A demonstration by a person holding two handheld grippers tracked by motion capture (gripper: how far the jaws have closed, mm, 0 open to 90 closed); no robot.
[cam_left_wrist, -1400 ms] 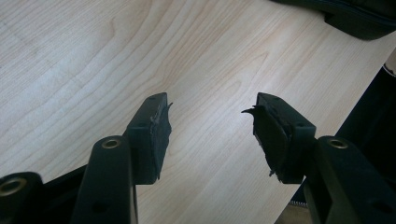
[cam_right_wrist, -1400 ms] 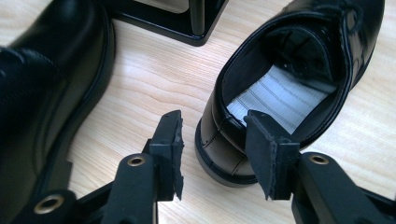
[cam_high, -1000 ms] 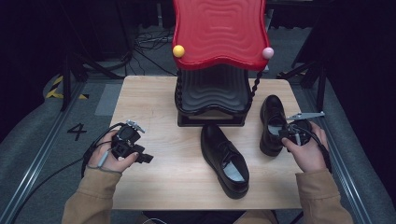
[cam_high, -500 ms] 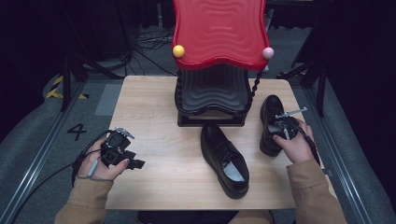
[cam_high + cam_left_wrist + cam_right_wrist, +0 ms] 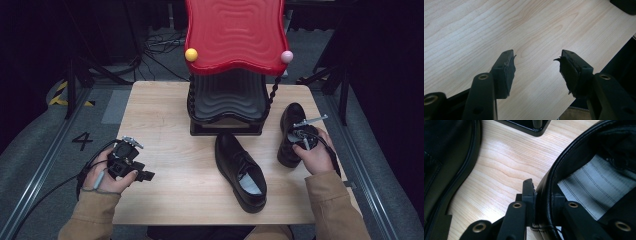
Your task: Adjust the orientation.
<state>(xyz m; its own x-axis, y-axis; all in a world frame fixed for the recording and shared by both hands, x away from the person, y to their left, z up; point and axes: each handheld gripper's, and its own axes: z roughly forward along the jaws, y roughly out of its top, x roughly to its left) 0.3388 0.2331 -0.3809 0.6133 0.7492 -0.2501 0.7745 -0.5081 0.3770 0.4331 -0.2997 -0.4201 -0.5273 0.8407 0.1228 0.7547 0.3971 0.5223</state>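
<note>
The right shoe (image 5: 291, 131) is stood at the table's (image 5: 160, 125) right edge, its collar wall (image 5: 546, 195) pinched by the right gripper (image 5: 541, 202), whose jaws have just been closing: one outside, one inside. The left gripper (image 5: 536, 67) is held wide over bare wood, nothing between its jaws.

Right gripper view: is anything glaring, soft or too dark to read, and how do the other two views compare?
Right gripper view: glare on the table; the shoe collar between the jaws is sharp, the leather at left near-black. Left gripper view: evenly lit, woodgrain crisp, the near jaws slightly soft. High view: surroundings very dark, the red rack brightly lit, both shoes short on detail.
</note>
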